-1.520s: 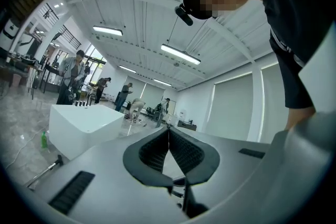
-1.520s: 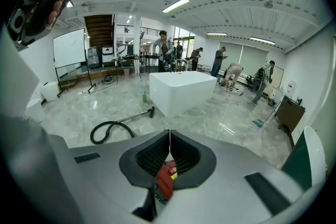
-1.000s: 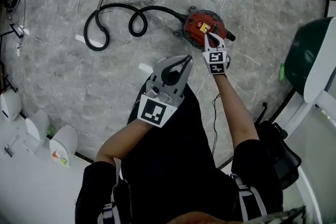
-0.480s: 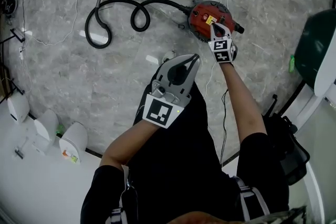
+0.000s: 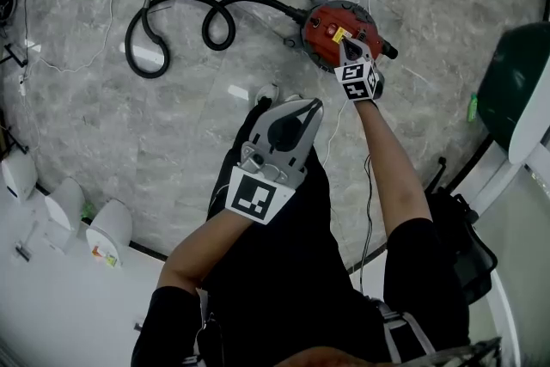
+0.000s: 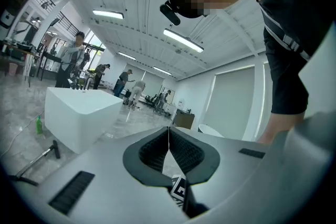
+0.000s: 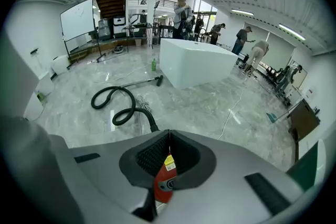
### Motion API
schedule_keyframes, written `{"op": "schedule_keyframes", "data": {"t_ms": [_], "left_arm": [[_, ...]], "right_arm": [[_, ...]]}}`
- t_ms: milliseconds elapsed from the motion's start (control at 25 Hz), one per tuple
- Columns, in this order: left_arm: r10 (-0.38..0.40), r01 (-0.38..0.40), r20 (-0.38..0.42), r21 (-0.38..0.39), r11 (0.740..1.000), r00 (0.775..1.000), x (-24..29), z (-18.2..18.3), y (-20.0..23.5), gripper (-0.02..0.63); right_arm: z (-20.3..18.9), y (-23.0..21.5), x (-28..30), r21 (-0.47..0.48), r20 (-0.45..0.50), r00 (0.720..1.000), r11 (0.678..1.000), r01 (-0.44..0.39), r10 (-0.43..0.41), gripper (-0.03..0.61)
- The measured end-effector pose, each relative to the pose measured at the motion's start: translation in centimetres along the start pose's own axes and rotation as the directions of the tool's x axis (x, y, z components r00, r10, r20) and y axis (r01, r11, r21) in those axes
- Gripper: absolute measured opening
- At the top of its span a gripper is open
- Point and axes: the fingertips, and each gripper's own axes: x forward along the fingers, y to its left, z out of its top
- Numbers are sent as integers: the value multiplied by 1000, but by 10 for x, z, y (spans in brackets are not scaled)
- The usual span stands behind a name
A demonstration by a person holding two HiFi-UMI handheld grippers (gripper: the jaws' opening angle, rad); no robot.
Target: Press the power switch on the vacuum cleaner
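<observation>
Head view: right tool (image 5: 343, 44) seemingly hides switch on vacuum cleaner (image 5: 320, 27).

No wording is legible anywhere. The small yellow label (image 5: 340, 33) on the round red vacuum cleaner (image 5: 320, 28) is too small to read.

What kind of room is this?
Probably a big open lab or workshop hall: a wide marble floor, strip lights on a high white ceiling, a whiteboard, and people busy at the back.
</observation>
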Motion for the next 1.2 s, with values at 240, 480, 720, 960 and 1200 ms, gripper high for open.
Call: {"op": "schedule_keyframes", "data": {"t_ms": [240, 480, 720, 960, 1200], "left_arm": [[-20, 20, -4, 14, 1000, 1000, 8, -8, 9, 18], [-35, 35, 3, -20, 999, 999, 24, -19, 13, 18], [-35, 36, 3, -57, 998, 999, 23, -22, 11, 18], [-10, 12, 32, -61, 998, 999, 14, -24, 18, 18], [0, 1, 13, -67, 998, 1000, 14, -36, 23, 18]], "right_arm": [[-17, 1, 28, 4, -37, 999, 1000, 6, -6, 20], [-34, 0, 58, -2, -86, 996, 1000, 6, -6, 20], [-42, 0, 72, -39, -94, 996, 999, -12, 8, 20], [-51, 12, 90, -99, -105, 994, 994, -46, 35, 20], [-60, 20, 108, -120, -134, 989, 990, -79, 63, 20]]}}
